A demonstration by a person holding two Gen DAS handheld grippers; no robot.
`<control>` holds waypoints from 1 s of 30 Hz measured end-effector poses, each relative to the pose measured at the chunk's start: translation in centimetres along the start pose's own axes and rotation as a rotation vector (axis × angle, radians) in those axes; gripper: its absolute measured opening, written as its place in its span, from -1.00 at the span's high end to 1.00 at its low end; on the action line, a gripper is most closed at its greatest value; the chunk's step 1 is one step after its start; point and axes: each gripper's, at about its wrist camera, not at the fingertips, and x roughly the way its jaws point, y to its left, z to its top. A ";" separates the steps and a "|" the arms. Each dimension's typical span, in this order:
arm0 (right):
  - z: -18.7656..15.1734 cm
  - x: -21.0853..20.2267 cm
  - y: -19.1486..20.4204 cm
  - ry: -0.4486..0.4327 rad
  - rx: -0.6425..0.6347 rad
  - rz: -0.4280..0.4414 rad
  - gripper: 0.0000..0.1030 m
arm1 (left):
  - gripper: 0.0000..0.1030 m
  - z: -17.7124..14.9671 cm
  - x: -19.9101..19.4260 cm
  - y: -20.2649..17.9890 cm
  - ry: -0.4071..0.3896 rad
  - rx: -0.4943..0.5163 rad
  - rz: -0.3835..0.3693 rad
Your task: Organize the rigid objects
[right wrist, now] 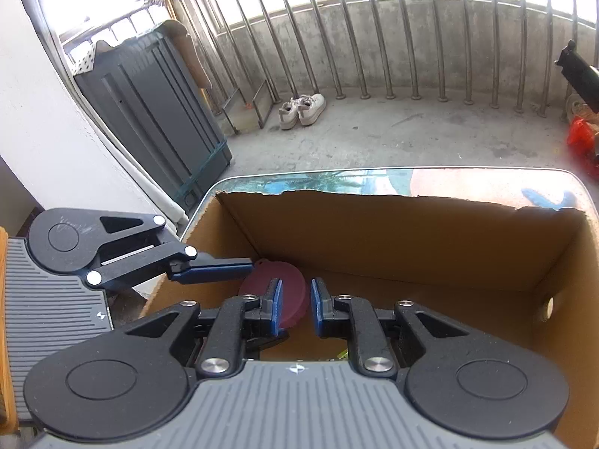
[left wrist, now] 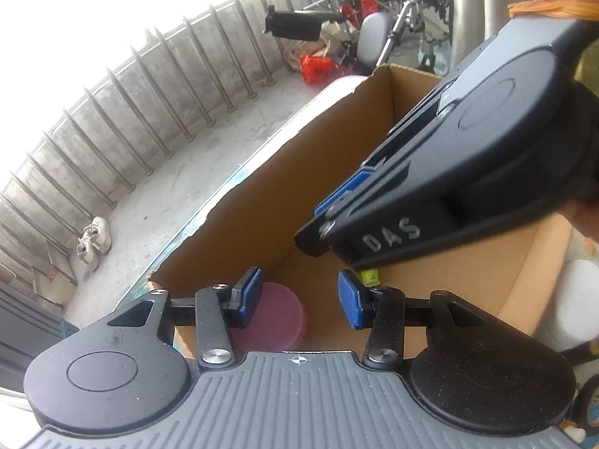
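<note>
Balcony concrete surrounds a glass-topped table (right wrist: 468,183) carrying an open cardboard box (right wrist: 411,232). Both grippers hover over it, empty: left gripper (left wrist: 299,295) jaws spread wide, right gripper (right wrist: 292,305) jaws narrowly apart. A maroon round lid (right wrist: 288,292) lies on the box floor. Subsequent items should be lowered beside it before release.

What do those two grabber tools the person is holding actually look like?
Both match. The left gripper and right gripper have ribbed grey bodies, round black discs either side, black linkages with silver screws, and blue ribbed finger pads. The right one's side reads "DAS".
</note>
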 end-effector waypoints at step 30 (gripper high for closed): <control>-20.1 -19.9 6.0 -0.221 -0.154 0.040 0.48 | -0.01 -12.9 -9.3 -14.1 -0.320 -0.279 -0.013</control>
